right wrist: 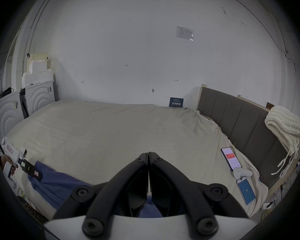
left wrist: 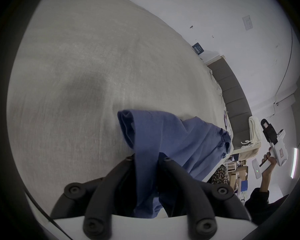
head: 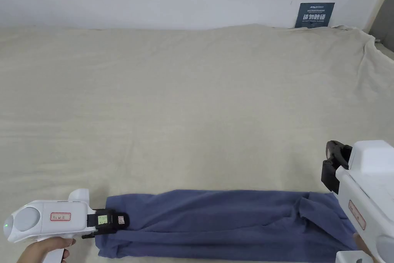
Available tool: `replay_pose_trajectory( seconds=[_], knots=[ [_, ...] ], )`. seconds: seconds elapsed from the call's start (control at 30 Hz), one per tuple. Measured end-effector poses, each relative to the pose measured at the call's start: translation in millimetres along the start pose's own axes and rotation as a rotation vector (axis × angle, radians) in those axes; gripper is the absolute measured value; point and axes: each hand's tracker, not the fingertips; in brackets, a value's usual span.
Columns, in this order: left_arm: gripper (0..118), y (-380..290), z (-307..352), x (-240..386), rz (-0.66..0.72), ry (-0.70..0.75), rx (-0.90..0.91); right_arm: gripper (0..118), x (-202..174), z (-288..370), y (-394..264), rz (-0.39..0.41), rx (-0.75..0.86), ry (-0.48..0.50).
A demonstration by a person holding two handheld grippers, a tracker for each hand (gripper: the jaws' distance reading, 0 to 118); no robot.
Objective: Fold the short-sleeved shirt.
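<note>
Head view: long blue cotton short-sleeved shirt point(head: 227, 223) lies along the beige bedsheet's point(head: 192, 102) near edge. Left gripper point(head: 122, 220) pinches its left end; right gripper point(right wrist: 148, 154), jaws together and empty, hovers above its right end.

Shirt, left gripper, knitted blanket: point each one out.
shirt point(head: 231, 223), head view, middle of the blue cloth.
left gripper point(left wrist: 145, 159), left gripper view, between its jaw tips, on the pinched cloth.
knitted blanket point(right wrist: 284, 124), right gripper view, its folded top.

Left tool point(left wrist: 146, 159) low with jaws pinched on cloth; right tool point(right wrist: 148, 154) raised, jaws together.
</note>
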Motion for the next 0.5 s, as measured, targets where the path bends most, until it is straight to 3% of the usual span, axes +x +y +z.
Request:
replay_pose_trajectory(
  seconds=[0.2,0.27,0.5],
  knots=[
    [4,1.1,12.2,20.7,-0.034,0.094,0.013,0,3.1,-0.6,1.1,-0.005,-0.004,0.004],
    [3,1.6,19.2,29.7,-0.017,0.159,0.027,0,3.9,-0.2,2.0,-0.008,0.0,0.004],
    [2,5.5,61.8,34.9,0.01,0.183,0.091,0,8.6,2.9,6.4,-0.02,0.019,0.017]
  ],
)
